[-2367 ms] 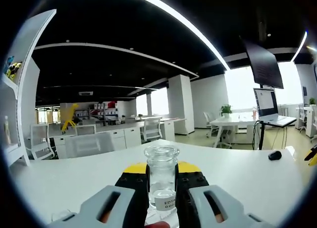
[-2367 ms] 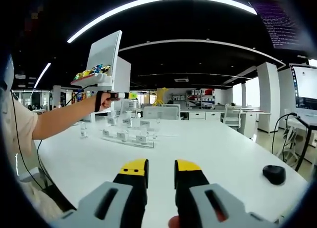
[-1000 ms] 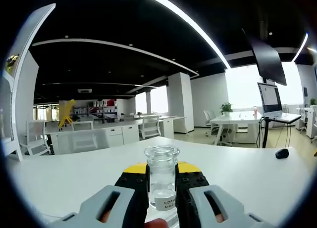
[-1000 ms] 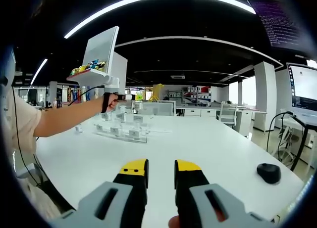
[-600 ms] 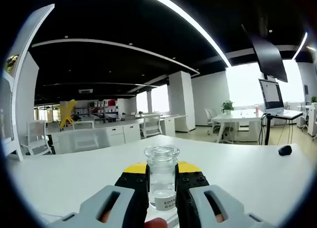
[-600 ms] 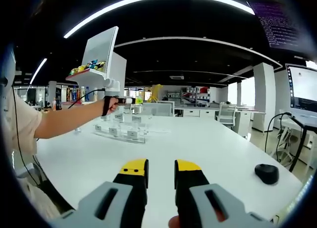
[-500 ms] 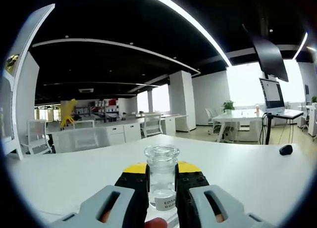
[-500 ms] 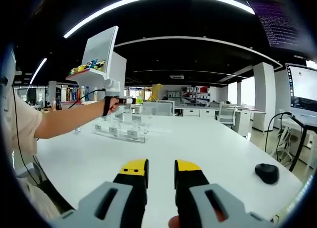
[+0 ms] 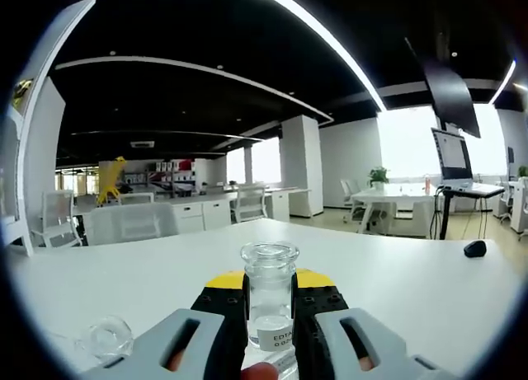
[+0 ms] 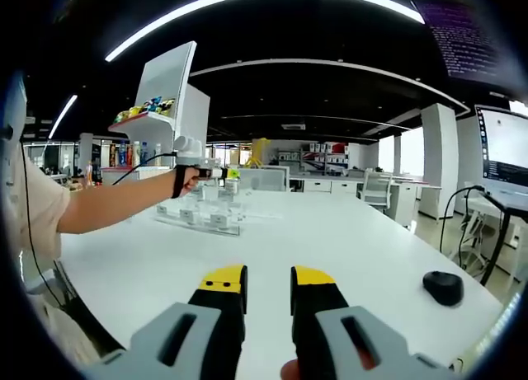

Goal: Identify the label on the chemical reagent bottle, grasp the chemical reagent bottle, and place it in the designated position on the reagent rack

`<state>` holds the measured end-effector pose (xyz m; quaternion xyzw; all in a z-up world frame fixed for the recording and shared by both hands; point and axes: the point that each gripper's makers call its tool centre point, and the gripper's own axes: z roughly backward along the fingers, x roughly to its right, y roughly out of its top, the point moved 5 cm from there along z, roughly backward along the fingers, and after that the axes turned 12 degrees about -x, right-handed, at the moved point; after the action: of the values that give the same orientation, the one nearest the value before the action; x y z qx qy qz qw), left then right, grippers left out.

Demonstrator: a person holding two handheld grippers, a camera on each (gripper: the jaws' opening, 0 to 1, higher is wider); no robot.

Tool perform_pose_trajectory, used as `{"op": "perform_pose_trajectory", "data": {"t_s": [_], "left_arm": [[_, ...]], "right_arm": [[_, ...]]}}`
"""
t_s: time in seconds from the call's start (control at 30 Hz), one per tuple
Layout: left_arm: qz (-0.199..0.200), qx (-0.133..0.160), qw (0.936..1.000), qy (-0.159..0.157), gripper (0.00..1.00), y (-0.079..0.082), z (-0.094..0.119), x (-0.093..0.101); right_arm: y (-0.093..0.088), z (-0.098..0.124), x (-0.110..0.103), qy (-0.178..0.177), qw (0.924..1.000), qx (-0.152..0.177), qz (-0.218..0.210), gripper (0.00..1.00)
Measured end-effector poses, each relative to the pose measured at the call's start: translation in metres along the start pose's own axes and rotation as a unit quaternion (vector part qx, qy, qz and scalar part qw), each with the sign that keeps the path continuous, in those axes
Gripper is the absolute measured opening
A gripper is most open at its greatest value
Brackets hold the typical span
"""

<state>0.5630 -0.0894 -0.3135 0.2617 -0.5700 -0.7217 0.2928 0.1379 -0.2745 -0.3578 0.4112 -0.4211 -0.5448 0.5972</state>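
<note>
Two hand-held grippers are in play. Left hand-held gripper is clamped on the reagent bottle, upright, its label facing the camera and seemingly reading "EDTA", likely so it can be matched to a slot. Beside it, low left, lies a clear round glass object. Right hand-held gripper holds nothing, jaws slightly apart above the tabletop; its view reveals the reagent rack beneath the outstretched arm, and a mouse.
</note>
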Motion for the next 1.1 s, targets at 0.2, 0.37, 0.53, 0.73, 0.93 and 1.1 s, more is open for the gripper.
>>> {"op": "perform_pose_trajectory", "data": {"t_s": [0.2,0.37,0.53,0.73,0.93,1.1], "left_arm": [[0.0,-0.002,1.0,0.004,0.19,-0.003,0.001,-0.001],[-0.002,-0.006,1.0,0.006,0.19,-0.008,0.002,-0.002],[-0.001,-0.013,0.9999,0.009,0.19,-0.013,0.001,-0.004],[0.002,-0.019,0.9998,0.007,0.19,-0.018,0.002,-0.003],[0.003,-0.026,0.9996,0.006,0.2,-0.023,0.003,0.0],[0.006,-0.028,0.9996,0.006,0.2,-0.025,0.004,0.0]], "right_arm": [[-0.001,0.0,0.001,-0.001,1.0,0.0,-0.001,0.21],[-0.001,-0.001,0.0,0.0,1.0,0.0,-0.001,0.21],[-0.001,-0.001,-0.001,0.002,1.0,-0.001,-0.001,0.21],[-0.001,-0.001,-0.001,0.002,1.0,0.0,0.0,0.21],[-0.002,-0.001,-0.001,0.002,1.0,-0.001,0.0,0.21],[-0.001,-0.001,-0.002,0.003,1.0,0.0,0.0,0.21]]}}
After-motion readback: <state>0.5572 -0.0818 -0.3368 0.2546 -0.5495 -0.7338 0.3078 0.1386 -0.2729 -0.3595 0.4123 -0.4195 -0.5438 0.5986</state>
